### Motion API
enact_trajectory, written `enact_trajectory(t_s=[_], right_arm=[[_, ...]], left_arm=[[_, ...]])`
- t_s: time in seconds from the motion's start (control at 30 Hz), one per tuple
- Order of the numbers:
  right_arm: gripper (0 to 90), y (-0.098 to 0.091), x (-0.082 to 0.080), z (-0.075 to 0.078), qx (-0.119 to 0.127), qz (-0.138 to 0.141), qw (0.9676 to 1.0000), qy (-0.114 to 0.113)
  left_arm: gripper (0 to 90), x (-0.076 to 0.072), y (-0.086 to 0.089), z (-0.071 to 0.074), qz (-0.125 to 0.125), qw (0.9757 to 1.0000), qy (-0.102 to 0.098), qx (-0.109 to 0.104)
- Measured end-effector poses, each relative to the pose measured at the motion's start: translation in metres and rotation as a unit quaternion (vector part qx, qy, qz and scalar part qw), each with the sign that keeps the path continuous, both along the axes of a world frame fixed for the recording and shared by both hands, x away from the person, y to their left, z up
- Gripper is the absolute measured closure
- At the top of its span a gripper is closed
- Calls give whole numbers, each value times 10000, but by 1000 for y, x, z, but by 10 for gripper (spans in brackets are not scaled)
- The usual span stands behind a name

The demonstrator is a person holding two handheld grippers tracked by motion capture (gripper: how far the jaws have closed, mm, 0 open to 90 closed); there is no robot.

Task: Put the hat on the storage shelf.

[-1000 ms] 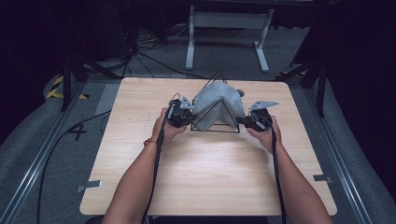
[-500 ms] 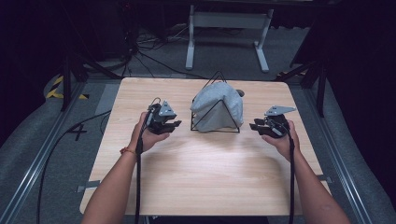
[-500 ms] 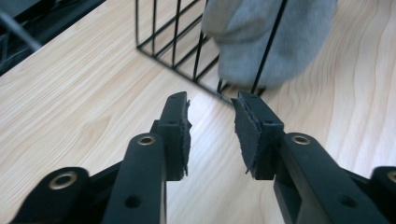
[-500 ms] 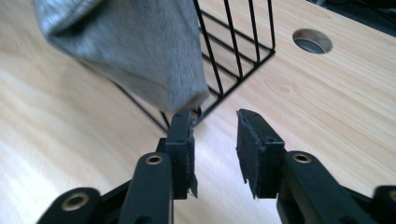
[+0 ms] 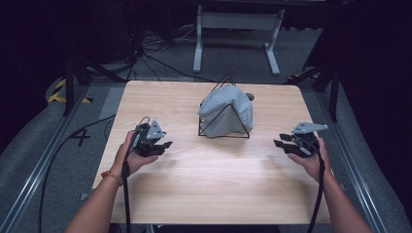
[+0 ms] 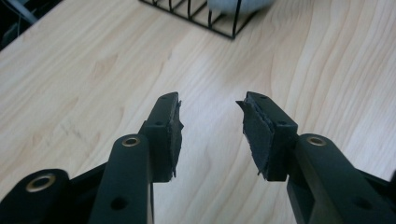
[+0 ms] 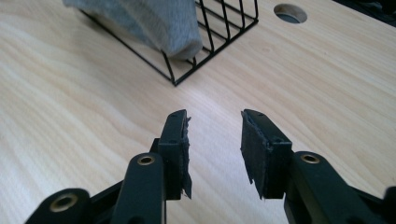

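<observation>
The soft grey knitted cloth (image 5: 227, 110) lies draped over the black wire rack with a triangular, tent-like frame (image 5: 219, 127), a little behind the middle of the pale wood-grain table (image 5: 204, 194), its fabric sagging over the apex and down both slopes. A second ago both grippers were pressed against the rack's two sides; now they are drawn back and apart, well clear of it, so the cloth looks set in place and the draping is probably finished. The left gripper (image 5: 163, 144), black plastic with a grey three-cornered plate on top, sits near the table's left edge with its jaws parted and nothing between them; in its own view the torn dark foam pads (image 6: 175, 135) face each other across bare wood. The right gripper (image 5: 284, 144) mirrors it near the right edge, also gaping and empty, with the rack's thin parallel bars and a fold of the cloth ahead of it. A round hole (image 7: 290, 13) is cut through the tabletop beyond.
</observation>
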State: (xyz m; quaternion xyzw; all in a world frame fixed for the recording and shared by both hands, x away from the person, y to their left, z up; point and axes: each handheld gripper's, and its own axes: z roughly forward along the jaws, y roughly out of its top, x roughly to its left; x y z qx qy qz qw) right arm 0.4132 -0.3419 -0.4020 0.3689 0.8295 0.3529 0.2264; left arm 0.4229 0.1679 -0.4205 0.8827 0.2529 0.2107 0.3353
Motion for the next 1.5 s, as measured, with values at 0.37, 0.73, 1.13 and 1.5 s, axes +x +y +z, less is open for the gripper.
enact_trajectory(t_s=[0.37,0.73,1.13,1.5], right_arm=[[575,-22,-35,-9,-153,-83,9998,17],[518,-41,-63,-25,-361,-190,9991,65],[413,-73,-89,-56,61,-522,9984,225],[274,-89,-97,-64,322,-777,9960,285]], left_arm=[[451,-37,35,-13,132,9998,114,40],[374,-57,57,-32,207,9993,271,153],[321,-68,75,-53,173,9973,643,-311],[215,-69,82,-61,552,9928,778,-723]])
